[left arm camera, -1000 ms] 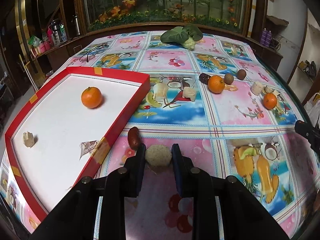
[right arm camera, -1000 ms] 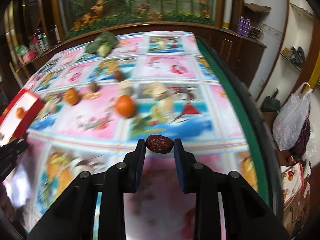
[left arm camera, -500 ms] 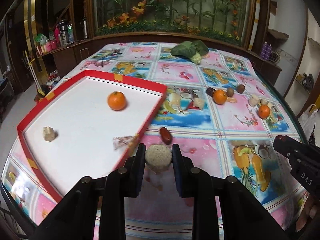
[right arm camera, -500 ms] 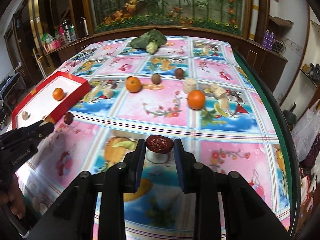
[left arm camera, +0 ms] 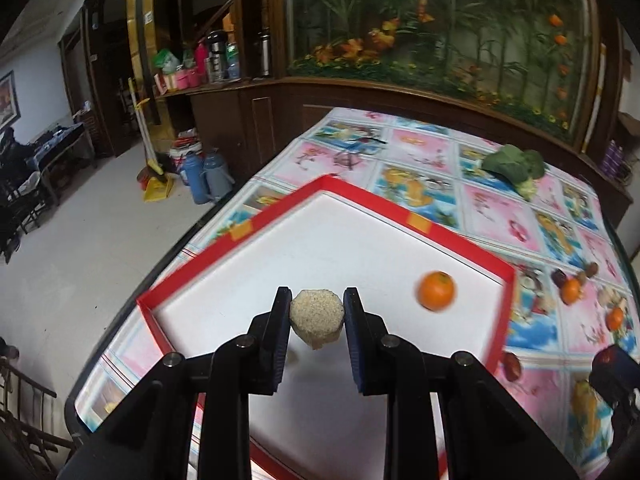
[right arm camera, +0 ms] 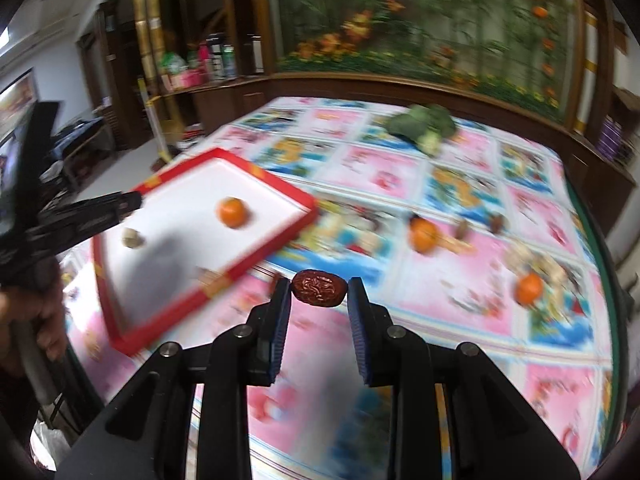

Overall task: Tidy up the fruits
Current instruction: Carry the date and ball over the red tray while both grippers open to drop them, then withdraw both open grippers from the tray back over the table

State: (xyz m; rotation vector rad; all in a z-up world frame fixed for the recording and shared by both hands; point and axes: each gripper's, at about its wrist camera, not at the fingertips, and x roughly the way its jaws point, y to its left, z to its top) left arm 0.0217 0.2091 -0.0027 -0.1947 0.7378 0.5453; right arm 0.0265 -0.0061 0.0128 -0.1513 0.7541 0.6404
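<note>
In the left wrist view, the left gripper (left arm camera: 317,307) is clamped on a pale, grainy, round-cut fruit chunk (left arm camera: 317,318), its flat speckled face turned toward the camera and its stubby body hanging down between the two black fingers, with no clear long axis. It hangs above the near part of the white-floored, red-rimmed cardboard tray (left arm camera: 404,218); half a second ago the same chunk was over the tablecloth just outside the tray's rim, so the gripper has swung left and over the tray. One round orange tangerine (left arm camera: 436,291) lies inside the tray to the right of the chunk, well apart from it. On the fruit-printed pink and blue tablecloth (left arm camera: 496,216) beyond the rim, two more tangerines, one dark red date near the tray's right corner and one green leafy vegetable (left arm camera: 516,166) at the far side can be counted; the rest is too blurred to tell. In the right wrist view, the right gripper (right arm camera: 319,289) is closed on one wrinkled dark red date (right arm camera: 319,289), whose long axis lies crosswise from finger to finger, held above the tablecloth just right of the tray's near corner; half a second ago it was farther to the right, with the tray off at the left edge. Here the tray holds one tangerine and one small pale piece (right arm camera: 133,237), and two tangerines lie on the cloth to the right.
</note>
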